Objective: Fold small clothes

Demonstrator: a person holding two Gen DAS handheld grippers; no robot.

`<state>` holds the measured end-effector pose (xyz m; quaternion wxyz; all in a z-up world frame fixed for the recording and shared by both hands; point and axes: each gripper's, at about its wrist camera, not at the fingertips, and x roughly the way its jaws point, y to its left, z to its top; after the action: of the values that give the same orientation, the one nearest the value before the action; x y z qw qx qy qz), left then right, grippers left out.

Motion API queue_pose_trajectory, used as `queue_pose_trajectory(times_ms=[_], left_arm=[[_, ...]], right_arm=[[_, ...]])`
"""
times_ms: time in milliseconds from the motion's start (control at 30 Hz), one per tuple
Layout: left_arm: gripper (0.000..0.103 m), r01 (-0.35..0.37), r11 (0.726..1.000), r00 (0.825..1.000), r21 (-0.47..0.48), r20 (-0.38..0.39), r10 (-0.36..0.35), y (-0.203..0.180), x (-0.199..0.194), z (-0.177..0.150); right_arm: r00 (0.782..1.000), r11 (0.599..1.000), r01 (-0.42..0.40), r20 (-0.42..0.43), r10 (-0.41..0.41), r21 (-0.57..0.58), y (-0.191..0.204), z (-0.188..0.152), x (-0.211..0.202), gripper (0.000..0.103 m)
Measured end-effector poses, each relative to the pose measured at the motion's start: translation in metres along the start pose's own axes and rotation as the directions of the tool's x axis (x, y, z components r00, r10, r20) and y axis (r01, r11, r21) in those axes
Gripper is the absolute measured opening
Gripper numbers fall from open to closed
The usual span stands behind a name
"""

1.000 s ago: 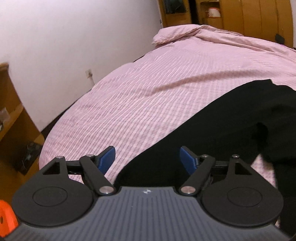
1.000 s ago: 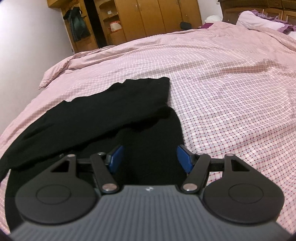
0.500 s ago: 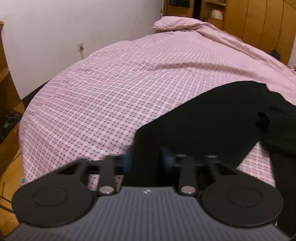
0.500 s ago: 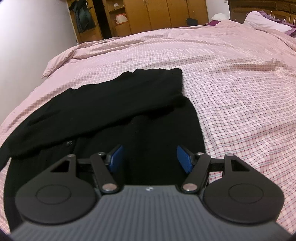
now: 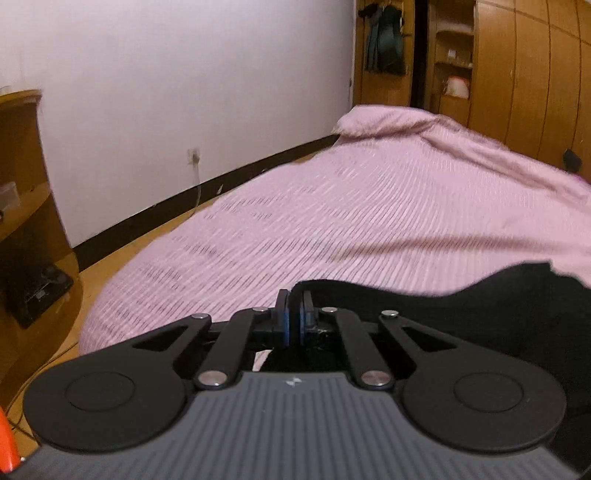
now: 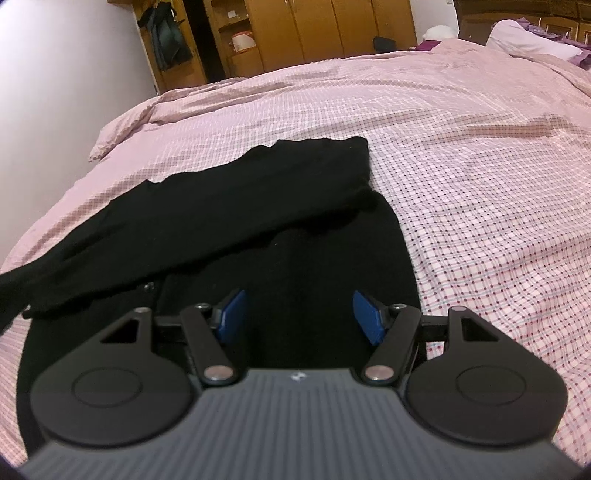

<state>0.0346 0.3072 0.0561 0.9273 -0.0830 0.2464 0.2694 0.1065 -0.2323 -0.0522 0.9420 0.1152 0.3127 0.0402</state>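
On the pink checked bedspread (image 6: 461, 155) lies a black garment (image 6: 280, 221), spread flat with one long sleeve folded diagonally across its body, the cuff end reaching toward the left edge of the right wrist view. A small dark button (image 6: 149, 286) shows just below that sleeve, near the garment's left side. Over the lower part of the garment hovers the right gripper (image 6: 299, 314), its blue pads (image 6: 232, 314) set wide apart with nothing between them; black cloth fills the gap behind.

Seen from the left wrist camera, the left gripper (image 5: 294, 317) has its blue pads (image 5: 283, 325) drawn almost together, and the edge of the black garment (image 5: 461, 314) rises right at the fingertips, so it seems pinched there, though the cloth and the black fingers blend and the grip itself is hard to make out. From that point the garment stretches off to the right across the bedspread (image 5: 351, 214), which looks streaked with blur.

Beyond the bed stand a white wall (image 5: 184, 92), wooden wardrobes (image 6: 332, 29) and dark clothes on a hanger (image 6: 166, 37); a white pillow (image 6: 528, 40) sits at the far right corner
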Motion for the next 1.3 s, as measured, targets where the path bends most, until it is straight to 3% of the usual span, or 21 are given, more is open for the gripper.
queue_pose_trajectory(times_ms=[100, 200, 500, 733, 833, 1000, 1067, 1133, 1167, 1200, 1267, 1300], left_arm=[[0.005, 0.089, 0.996, 0.995, -0.011, 0.035, -0.089, -0.015, -0.014, 0.020], [0.005, 0.196, 0.981, 0.978, -0.002, 0.072, -0.196, -0.040, -0.031, 0.036], [0.005, 0.468, 0.880, 0.877, 0.082, 0.083, -0.474, -0.156, -0.066, 0.058], [0.005, 0.560, 0.809, 0.824, 0.179, -0.014, -0.567, -0.267, -0.061, 0.025], [0.005, 0.576, 0.790, 0.816, 0.209, -0.085, -0.572, -0.309, -0.048, -0.002], [0.007, 0.557, 0.785, 0.831, 0.273, -0.187, -0.524, -0.354, -0.019, -0.044], [0.008, 0.560, 0.773, 0.828, 0.298, -0.232, -0.511, -0.359, -0.010, -0.056], [0.018, 0.574, 0.756, 0.818, 0.315, -0.265, -0.510, -0.359, -0.010, -0.067], [0.031, 0.576, 0.751, 0.817, 0.322, -0.267, -0.512, -0.356, -0.013, -0.069], [0.049, 0.575, 0.748, 0.818, 0.332, -0.262, -0.513, -0.354, -0.016, -0.071], [0.065, 0.561, 0.747, 0.828, 0.356, -0.232, -0.511, -0.344, -0.026, -0.073], [0.066, 0.550, 0.748, 0.834, 0.370, -0.213, -0.509, -0.340, -0.030, -0.075]], right_arm=[[1.000, 1.000, -0.002, 0.001, 0.002, 0.004, -0.002, 0.000, -0.001, 0.066], [1.000, 1.000, -0.006, 0.004, 0.006, 0.013, -0.002, 0.000, -0.002, 0.066], [1.000, 0.999, -0.020, 0.020, 0.019, 0.033, -0.009, -0.002, -0.008, 0.066], [0.999, 0.997, -0.021, 0.028, 0.019, 0.069, -0.021, -0.003, -0.012, 0.066], [0.999, 0.996, -0.019, 0.027, 0.017, 0.084, -0.027, -0.004, -0.012, 0.066], [1.000, 0.996, -0.022, 0.024, 0.020, 0.087, -0.032, -0.008, -0.011, 0.066], [0.999, 0.996, -0.024, 0.024, 0.022, 0.083, -0.032, -0.009, -0.011, 0.066], [0.999, 0.997, -0.029, 0.023, 0.028, 0.077, -0.031, -0.009, -0.011, 0.066], [0.999, 0.997, -0.033, 0.023, 0.031, 0.073, -0.030, -0.009, -0.010, 0.066], [0.999, 0.997, -0.036, 0.022, 0.035, 0.069, -0.029, -0.009, -0.010, 0.066], [0.999, 0.997, -0.046, 0.022, 0.045, 0.058, -0.025, -0.008, -0.009, 0.066], [0.998, 0.997, -0.053, 0.022, 0.052, 0.050, -0.022, -0.007, -0.009, 0.066]])
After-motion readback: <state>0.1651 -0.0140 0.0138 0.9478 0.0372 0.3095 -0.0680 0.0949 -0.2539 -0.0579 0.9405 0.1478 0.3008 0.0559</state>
